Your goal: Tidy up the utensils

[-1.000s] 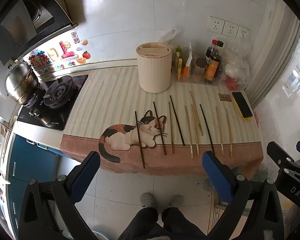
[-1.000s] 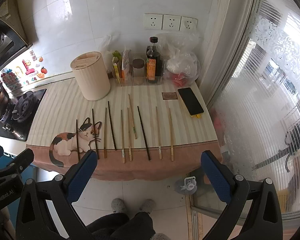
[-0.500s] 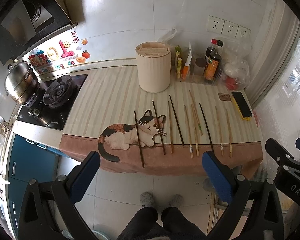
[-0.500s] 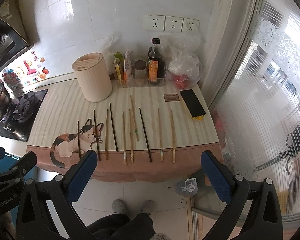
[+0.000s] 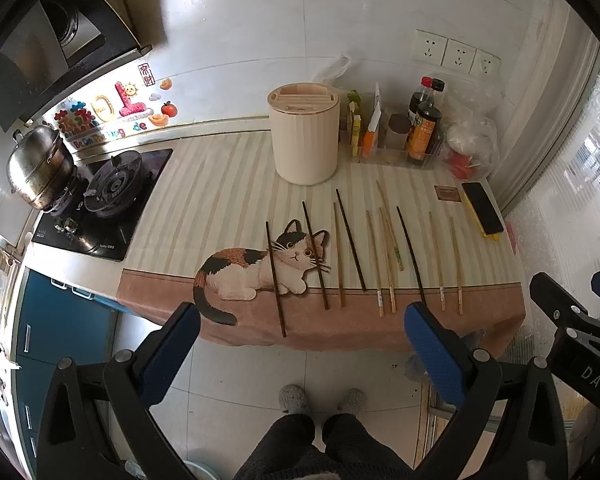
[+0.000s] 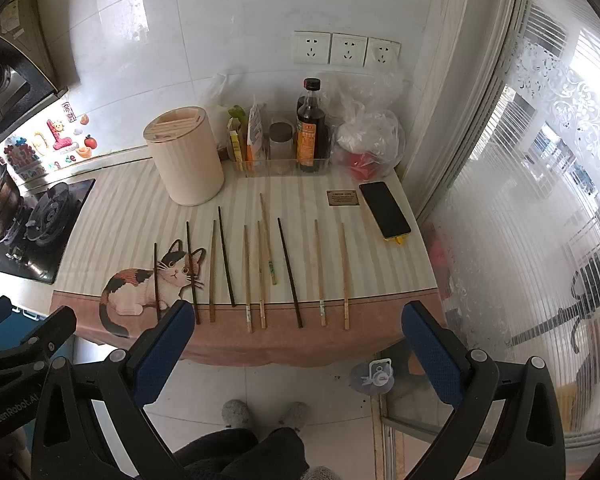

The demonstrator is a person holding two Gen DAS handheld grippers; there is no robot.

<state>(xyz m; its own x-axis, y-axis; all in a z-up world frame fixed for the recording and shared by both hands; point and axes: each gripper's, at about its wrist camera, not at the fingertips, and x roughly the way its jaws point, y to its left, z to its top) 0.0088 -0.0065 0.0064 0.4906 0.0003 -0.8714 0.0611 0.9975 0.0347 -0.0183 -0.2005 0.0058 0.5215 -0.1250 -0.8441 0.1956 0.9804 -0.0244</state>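
Several chopsticks lie side by side on the striped cat-print cloth, dark ones (image 5: 275, 278) (image 6: 288, 271) and light wooden ones (image 5: 436, 260) (image 6: 343, 274). A cream cylindrical utensil holder (image 5: 303, 138) (image 6: 185, 155) stands behind them. My left gripper (image 5: 300, 344) is open and empty, held off the counter's front edge above the floor. My right gripper (image 6: 294, 344) is open and empty too, likewise short of the counter edge. Each gripper shows at the side of the other's view.
A gas stove (image 5: 108, 196) with a steel pot (image 5: 40, 168) is at the left. A clear tray with sauce bottles (image 6: 310, 128), plastic bags (image 6: 370, 140), a phone (image 6: 384, 210) and a small card (image 6: 343, 198) sit at the back right. A window wall is at the right.
Both grippers have drifted slightly closer to the counter. The chopsticks and holder have not moved.
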